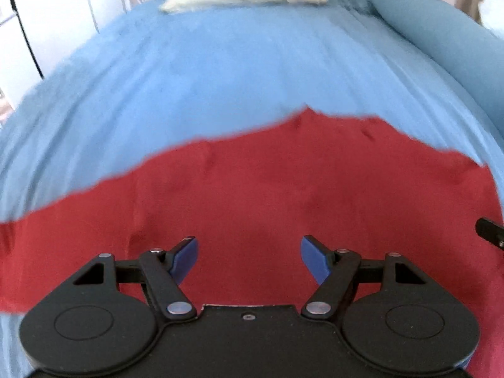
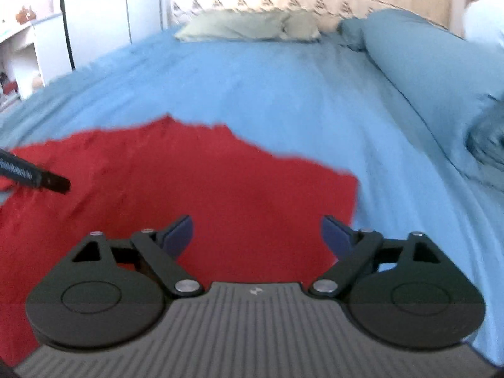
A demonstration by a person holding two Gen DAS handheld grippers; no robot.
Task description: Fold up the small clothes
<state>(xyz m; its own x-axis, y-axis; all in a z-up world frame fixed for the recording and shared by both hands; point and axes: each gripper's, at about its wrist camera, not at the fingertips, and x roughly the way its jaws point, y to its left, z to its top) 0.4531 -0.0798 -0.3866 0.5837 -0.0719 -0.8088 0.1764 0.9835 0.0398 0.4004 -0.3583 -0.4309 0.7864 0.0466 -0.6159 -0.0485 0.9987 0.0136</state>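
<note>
Both the left hand-held gripper (image 1: 249, 253) and the right hand-held gripper (image 2: 256, 231) have jaws spread wide, gripping nothing.

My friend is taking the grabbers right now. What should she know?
Left gripper: open, empty, above the red cloth.
Right gripper: open, empty, over the same cloth's right part.
The cloth lies spread on the blue bedsheet; pale pillows sit at the far end, a blue bolster along the right.
Done: no fold is visible yet; the frames are blurry.
Left: grab the edges and fold it, probably starting from the near side.
</note>
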